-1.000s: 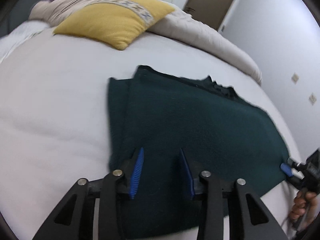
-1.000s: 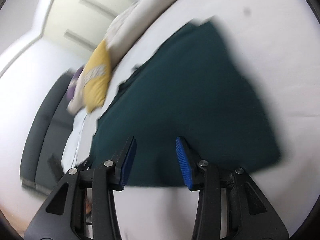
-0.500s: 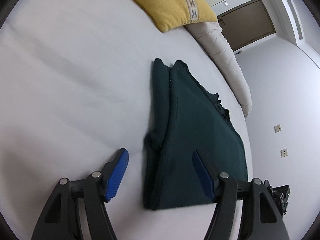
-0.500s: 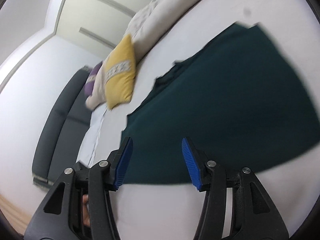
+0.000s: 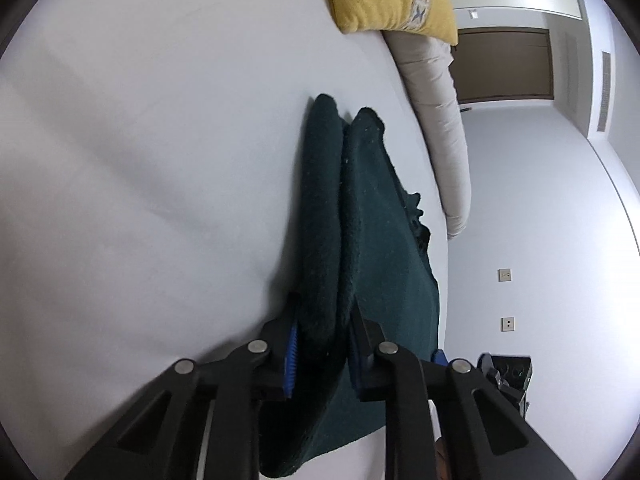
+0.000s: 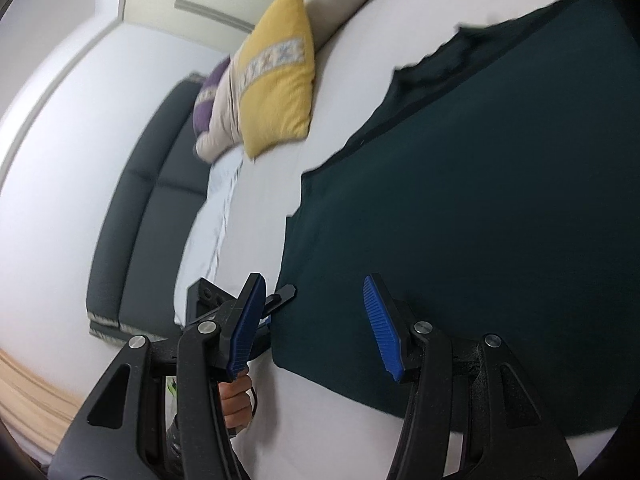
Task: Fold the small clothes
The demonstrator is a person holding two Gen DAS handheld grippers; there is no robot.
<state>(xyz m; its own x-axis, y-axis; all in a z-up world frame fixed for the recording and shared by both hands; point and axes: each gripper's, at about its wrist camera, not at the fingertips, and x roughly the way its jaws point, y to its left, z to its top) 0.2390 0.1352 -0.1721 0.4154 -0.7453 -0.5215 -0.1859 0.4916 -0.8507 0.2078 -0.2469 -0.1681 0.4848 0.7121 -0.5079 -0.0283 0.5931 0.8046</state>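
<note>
1. The dark green garment lies folded on the white bed, running toward twelve o'clock from the left claw.
2. The left claw is closing, its pads pinching the garment's thick folded edge.
3. The right claw stands open and empty, the garment spread from twelve to three o'clock of it.
4. A yellow pillow sits at eleven o'clock.

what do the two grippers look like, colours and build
Both look alike. The left gripper and the right gripper each have two black plastic fingers with triangular cut-outs, silver round rivets at the joints, and ribbed blue pads on the inner faces. No cables or markings show. No sleeve shows.
</note>
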